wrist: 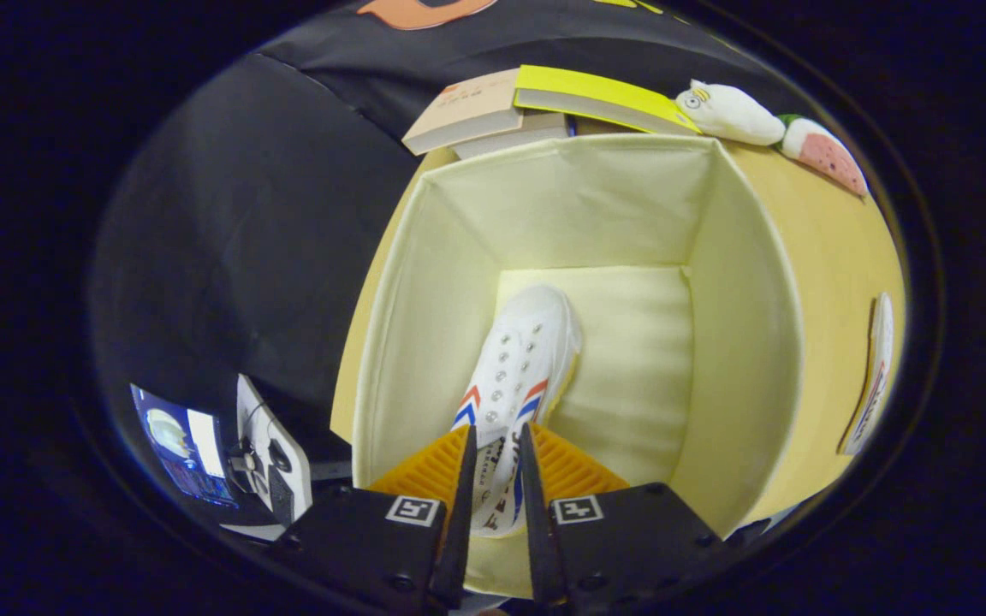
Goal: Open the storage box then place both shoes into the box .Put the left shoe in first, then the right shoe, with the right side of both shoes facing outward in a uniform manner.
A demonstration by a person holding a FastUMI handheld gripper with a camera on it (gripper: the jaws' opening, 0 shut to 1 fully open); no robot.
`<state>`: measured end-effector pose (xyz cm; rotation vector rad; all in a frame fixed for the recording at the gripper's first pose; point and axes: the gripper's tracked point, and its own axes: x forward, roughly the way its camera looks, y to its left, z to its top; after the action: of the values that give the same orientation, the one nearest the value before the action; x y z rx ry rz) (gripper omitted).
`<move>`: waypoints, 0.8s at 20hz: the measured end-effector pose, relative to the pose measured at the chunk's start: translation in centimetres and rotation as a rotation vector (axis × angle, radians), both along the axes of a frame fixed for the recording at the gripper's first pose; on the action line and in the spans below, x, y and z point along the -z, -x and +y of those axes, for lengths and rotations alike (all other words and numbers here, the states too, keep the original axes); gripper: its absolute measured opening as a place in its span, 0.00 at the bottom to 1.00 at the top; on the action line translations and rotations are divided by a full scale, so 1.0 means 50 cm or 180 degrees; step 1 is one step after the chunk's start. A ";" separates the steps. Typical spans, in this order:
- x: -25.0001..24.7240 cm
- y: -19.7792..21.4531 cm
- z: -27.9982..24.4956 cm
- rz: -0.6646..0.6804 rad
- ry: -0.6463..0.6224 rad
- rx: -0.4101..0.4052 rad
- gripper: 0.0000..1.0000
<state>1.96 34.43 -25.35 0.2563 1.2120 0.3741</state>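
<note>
One shoe (517, 370) lowered into opened storage box (741, 325), heel clamped in claw (497, 445); second shoe (871, 376) left on tabletop (827, 239), right of box.

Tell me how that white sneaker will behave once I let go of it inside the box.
The hand-held gripper pinches the white sneaker by its heel end, so the canvas upper probably gives easily. Its toe already seems to rest on the floor of the storage box, so it should drop little. Released, it may lean against the near wall.

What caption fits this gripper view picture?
Gripper shut on a shoe, lowering it into the open box.
</note>
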 end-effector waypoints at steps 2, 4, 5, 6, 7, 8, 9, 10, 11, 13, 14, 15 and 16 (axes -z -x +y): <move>-0.022 -0.008 -0.007 -0.0113 -0.0035 -0.0023 0.50; -0.046 -0.004 -0.014 -0.0257 -0.0050 -0.0097 0.66; -0.067 -0.006 -0.023 -0.0361 -0.0041 -0.0131 0.74; -0.086 -0.007 -0.034 -0.0472 -0.0025 -0.0171 0.82; -0.104 -0.007 -0.044 -0.0591 -0.0006 -0.0210 0.87; -0.123 -0.009 -0.058 -0.0709 0.0021 -0.0240 0.88; -0.143 -0.012 -0.073 -0.0833 0.0046 -0.0254 0.88; -0.163 -0.014 -0.088 -0.0952 0.0063 -0.0263 0.89; -0.185 -0.015 -0.105 -0.1058 0.0076 -0.0270 0.90; -0.224 -0.015 -0.142 -0.1258 0.0100 -0.0265 0.91; -0.242 -0.017 -0.166 -0.1352 0.0125 -0.0249 0.91; -0.257 -0.018 -0.194 -0.1436 0.0153 -0.0237 0.91; -0.273 -0.018 -0.222 -0.1530 0.0186 -0.0217 0.91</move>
<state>2.85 23.34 -11.72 0.0666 0.7580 0.4295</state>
